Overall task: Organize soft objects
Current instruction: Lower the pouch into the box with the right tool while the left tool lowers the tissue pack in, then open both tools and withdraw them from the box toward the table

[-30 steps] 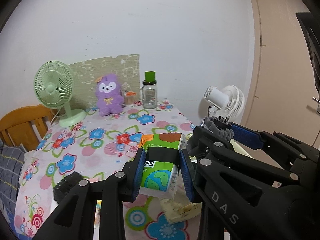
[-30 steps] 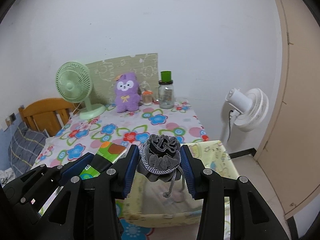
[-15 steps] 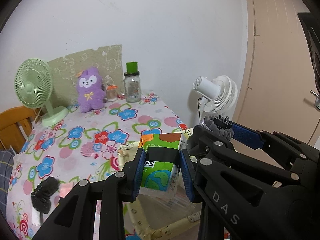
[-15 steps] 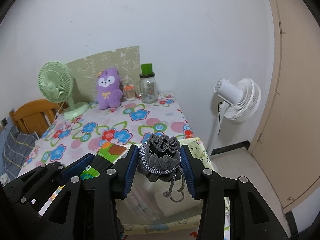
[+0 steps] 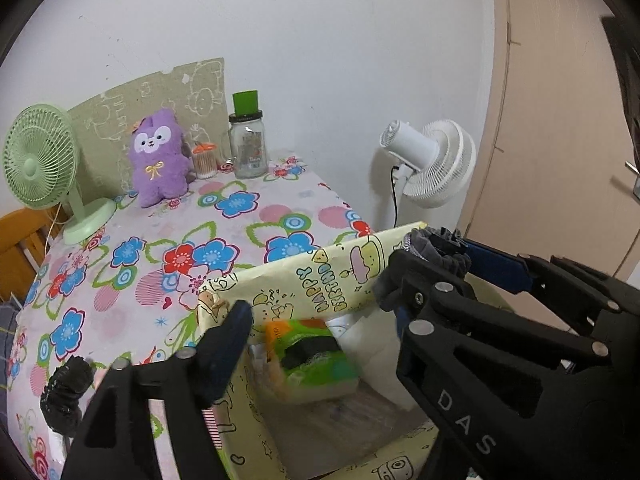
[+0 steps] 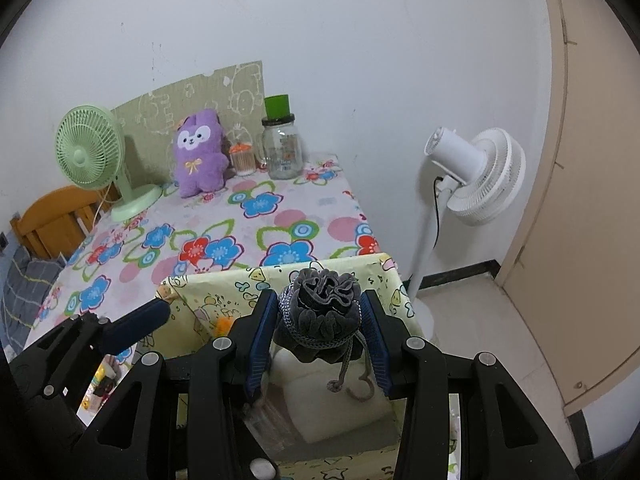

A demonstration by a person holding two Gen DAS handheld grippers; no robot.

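Note:
A yellow cartoon-print storage box [image 5: 340, 280] stands at the table's near right edge; it also shows in the right wrist view [image 6: 224, 292]. My left gripper [image 5: 320, 344] is open above the box, and the green tissue pack [image 5: 312, 356], blurred, is free between its fingers, inside the box. My right gripper [image 6: 320, 324] is shut on a grey drawstring pouch [image 6: 320, 312] and holds it over the box. A white soft item [image 6: 332, 404] lies inside the box. A black scrunchie [image 5: 64, 392] lies on the table at the left.
A floral tablecloth [image 5: 160, 240] covers the table. At its back stand a green desk fan [image 5: 44, 172], a purple plush [image 5: 158, 156], a glass jar with a green lid [image 5: 248, 140] and a small orange-lidded jar [image 5: 204, 160]. A white floor fan [image 5: 432, 160] stands to the right.
Both grippers moved right, over the yellow box. My left gripper opened and let go of the tissue pack, which dropped into the box. The right gripper still holds the pouch.

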